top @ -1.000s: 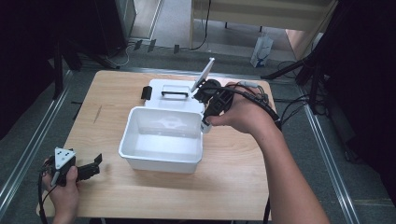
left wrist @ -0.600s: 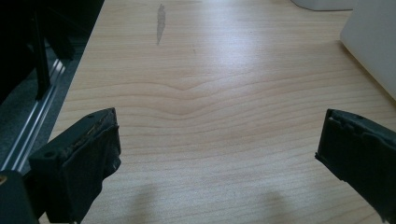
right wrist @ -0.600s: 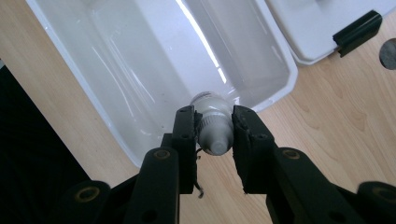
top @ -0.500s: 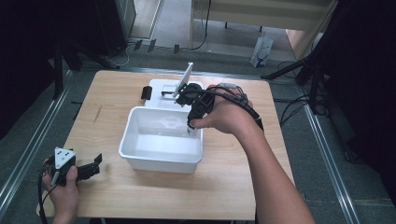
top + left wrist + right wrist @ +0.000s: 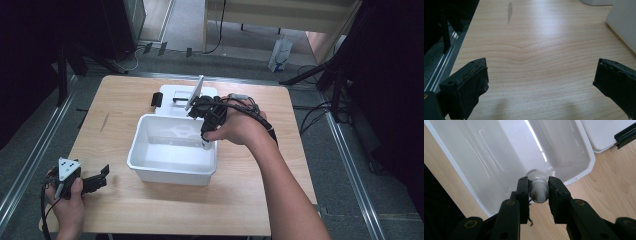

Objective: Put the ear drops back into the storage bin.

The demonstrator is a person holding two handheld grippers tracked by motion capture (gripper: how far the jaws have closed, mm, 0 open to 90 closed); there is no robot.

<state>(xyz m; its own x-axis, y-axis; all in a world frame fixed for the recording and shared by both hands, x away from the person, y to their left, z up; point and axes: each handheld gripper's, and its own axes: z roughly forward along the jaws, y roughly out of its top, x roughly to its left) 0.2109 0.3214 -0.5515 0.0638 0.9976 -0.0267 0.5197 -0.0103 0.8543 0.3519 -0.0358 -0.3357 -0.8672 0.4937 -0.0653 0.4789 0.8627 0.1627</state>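
A white plastic bin [image 5: 170, 172] stands in the middle of the wooden table. My right gripper [image 5: 205, 140] hangs over the bin's right rim, shut on a small white bottle [image 5: 206, 145]. In the right gripper view the bottle [image 5: 538, 187] sits between the two black jaws of the right gripper [image 5: 538, 192], its rounded end pointing down into the bin [image 5: 486, 152]. My left gripper [image 5: 102, 175] rests near the table's front left corner. In its own view the left gripper [image 5: 541, 80] is open, with only bare wood between the jaws.
A flat white lid [image 5: 210, 92] lies behind the bin, with a black handle [image 5: 180, 100] on it and a black clip [image 5: 157, 99] at its left edge. In the right gripper view the lid [image 5: 604, 135] lies just past the bin's end. Metal rails [image 5: 30, 170] run beside the table.
My right gripper has moved left and nearer with the bottle, from above the lid to the bin's right rim. The left gripper has stayed still.
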